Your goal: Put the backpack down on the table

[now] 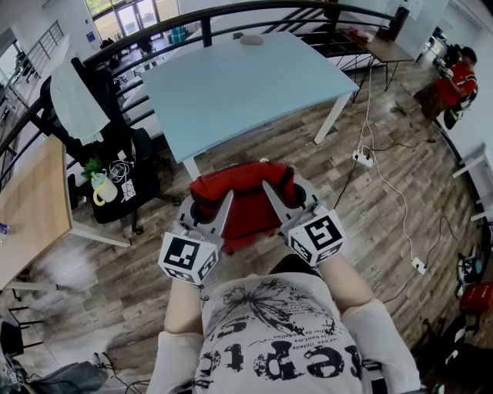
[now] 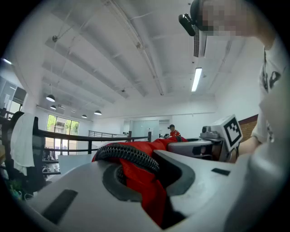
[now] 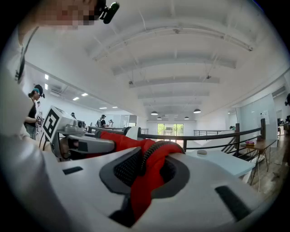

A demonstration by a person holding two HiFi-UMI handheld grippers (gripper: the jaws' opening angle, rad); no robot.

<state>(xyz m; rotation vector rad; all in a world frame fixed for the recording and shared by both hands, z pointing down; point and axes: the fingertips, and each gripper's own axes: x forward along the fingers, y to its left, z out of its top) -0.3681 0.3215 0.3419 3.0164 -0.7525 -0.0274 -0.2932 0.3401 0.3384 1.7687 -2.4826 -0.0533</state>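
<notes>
Printed white shirt (image 1: 285,338) fills the bottom of the head view, and the person's two forearms reach forward from it, one claw at the end of each.

Left claw (image 1: 208,206) is clamped narrow on the red backpack (image 1: 239,202). In the left gripper view, red fabric and a black zip (image 2: 129,154) are pinched between the two grey jaws of this claw (image 2: 145,181). Right claw (image 1: 287,196) grips the same way. In the right gripper view, a fold of red cloth (image 3: 147,181) with a ribbed black edge is squeezed between its jaws (image 3: 145,176).

Both claws point level and sit side by side, with the backpack bunched between them and bulging just ahead of their tips. It is held in the air above the wooden floor (image 1: 385,231), not resting on anything.

Ahead of both claws, beyond the backpack, stands the pale blue desk (image 1: 231,85). A small grey pebble-like thing (image 1: 252,39) lies at its far edge. A dark railing (image 1: 231,11) curves past behind the desk.

Off to the left of the left claw is a black chair (image 1: 115,146) draped with white cloth. To the right of the right claw, a white power strip (image 1: 362,158) lies on the floor, and farther off a person in red (image 1: 456,77) sits.
</notes>
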